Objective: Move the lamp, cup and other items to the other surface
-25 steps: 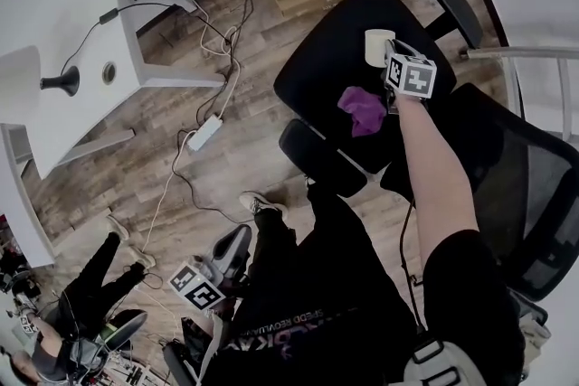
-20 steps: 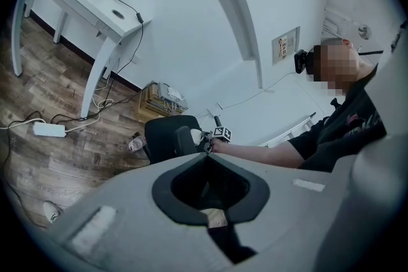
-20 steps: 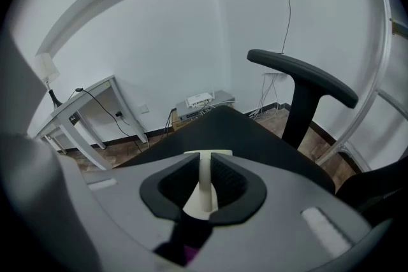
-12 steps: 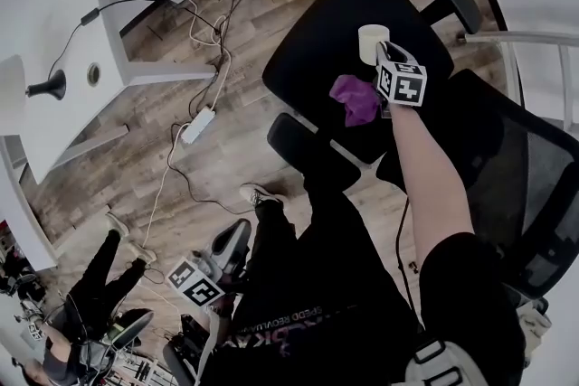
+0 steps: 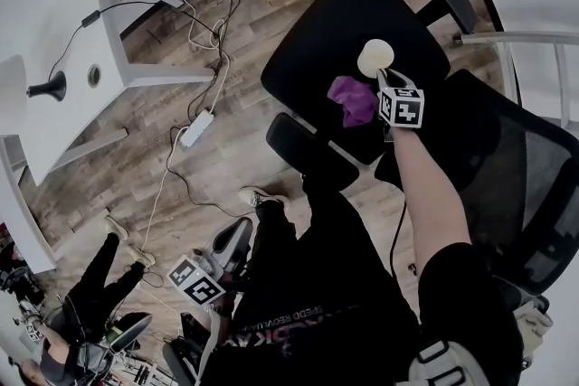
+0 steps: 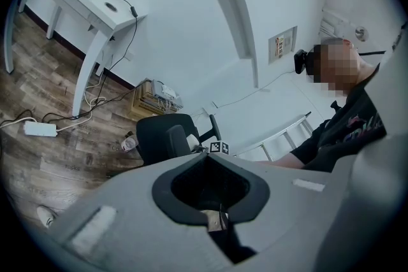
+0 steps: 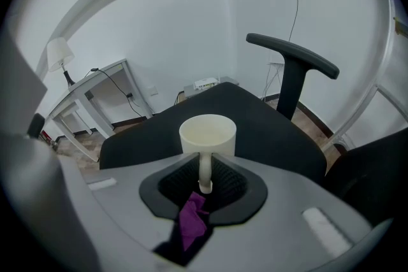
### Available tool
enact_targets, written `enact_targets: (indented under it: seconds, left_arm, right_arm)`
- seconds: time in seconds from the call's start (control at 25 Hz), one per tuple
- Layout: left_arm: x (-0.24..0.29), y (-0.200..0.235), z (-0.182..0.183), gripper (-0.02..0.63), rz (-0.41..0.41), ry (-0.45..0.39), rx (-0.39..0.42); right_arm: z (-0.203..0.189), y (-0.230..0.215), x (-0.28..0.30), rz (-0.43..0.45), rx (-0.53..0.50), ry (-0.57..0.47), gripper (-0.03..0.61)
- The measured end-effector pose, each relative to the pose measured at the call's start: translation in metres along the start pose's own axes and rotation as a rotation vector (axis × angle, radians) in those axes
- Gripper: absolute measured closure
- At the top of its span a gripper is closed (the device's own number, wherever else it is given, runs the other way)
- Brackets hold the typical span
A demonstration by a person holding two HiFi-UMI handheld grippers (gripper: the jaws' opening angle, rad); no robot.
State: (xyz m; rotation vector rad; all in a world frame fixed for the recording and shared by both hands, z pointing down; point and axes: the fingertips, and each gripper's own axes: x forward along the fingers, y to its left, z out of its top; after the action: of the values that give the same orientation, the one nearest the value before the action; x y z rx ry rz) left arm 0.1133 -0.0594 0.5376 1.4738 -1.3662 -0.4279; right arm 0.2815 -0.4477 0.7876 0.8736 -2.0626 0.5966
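Right gripper (image 7: 205,164) is out over the black chair seat (image 5: 317,50), angled steeply down, and its 2 jaws are pinched on the thin handle of the cream cup (image 7: 208,132). The cup is upright, mouth up, empty inside. It sits over the back part of the seat, close to the edge by the mesh backrest (image 5: 525,185); whether its base touches the seat I can't tell. Just beside it, toward the nearer armrest (image 5: 308,154), lies a crumpled purple cloth (image 5: 351,99), right on the seat, and in the right gripper view it peeks through the slit below the jaws.

Left gripper (image 6: 205,157) hangs low by the person's leg, well apart from the chair. Its jaws are pressed together, with nothing between them.

Over on the white desk (image 5: 86,117), the lamp (image 5: 47,89) stands near the left edge, its black base beside the round cable hole (image 5: 94,73), well apart from the chair. A white power strip (image 5: 196,128) and loose cables lie on the wood floor between desk and chair. A 2nd person (image 5: 90,285) shows at the lower left corner of the head view.
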Motion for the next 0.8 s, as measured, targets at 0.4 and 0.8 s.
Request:
enact_targets:
  seconds: [0.4,0.8]
  left_arm:
    - [-0.017,0.007,-0.006,0.614,0.002,-0.043,-0.011]
    - [-0.042,-0.009,0.008,0.614,-0.098,-0.096,0.036]
  right_arm:
    - [-0.038,-0.002,0.001,-0.008,0.055,0.068,0.514]
    - [0.029,0.018,-0.082,0.075,0.291,-0.163,0.575]
